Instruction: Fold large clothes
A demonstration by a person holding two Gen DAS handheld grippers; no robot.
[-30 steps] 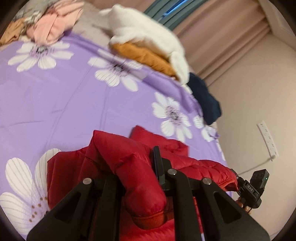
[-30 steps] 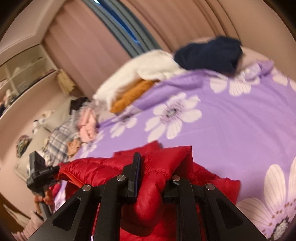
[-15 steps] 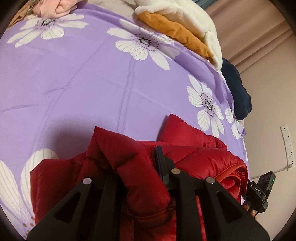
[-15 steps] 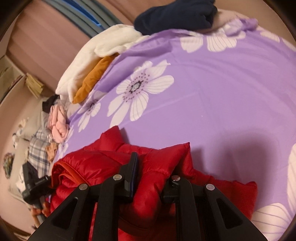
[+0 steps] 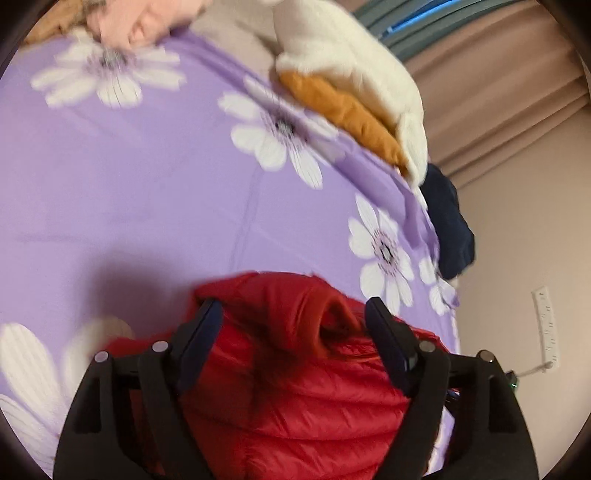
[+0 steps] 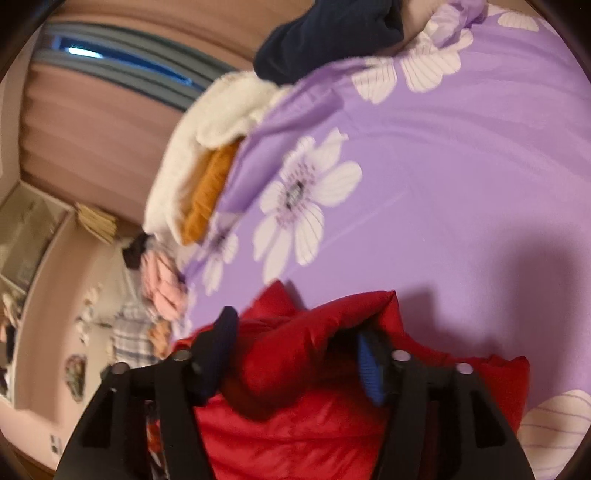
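A red puffer jacket [image 5: 288, 387] lies bunched on the purple flowered bedsheet [image 5: 147, 192]. My left gripper [image 5: 293, 314] is open, its fingers spread on either side of a raised fold of the jacket. In the right wrist view the same jacket [image 6: 314, 406] fills the bottom. My right gripper [image 6: 299, 332] is open too, with a puffy fold lying loose between its fingers. The lower part of the jacket is hidden behind both grippers.
A white fleece [image 5: 354, 62] over an orange garment [image 5: 343, 110] lies at the bed's far edge, with a dark navy garment [image 5: 448, 225] beside it and pink clothes [image 5: 140, 18] at the far left. Curtains [image 6: 103, 122] and a wall socket strip [image 5: 546, 325] lie beyond the bed.
Both grippers were shut on folds of the red jacket; now both have opened and let go. The jacket has dropped lower onto the bed.
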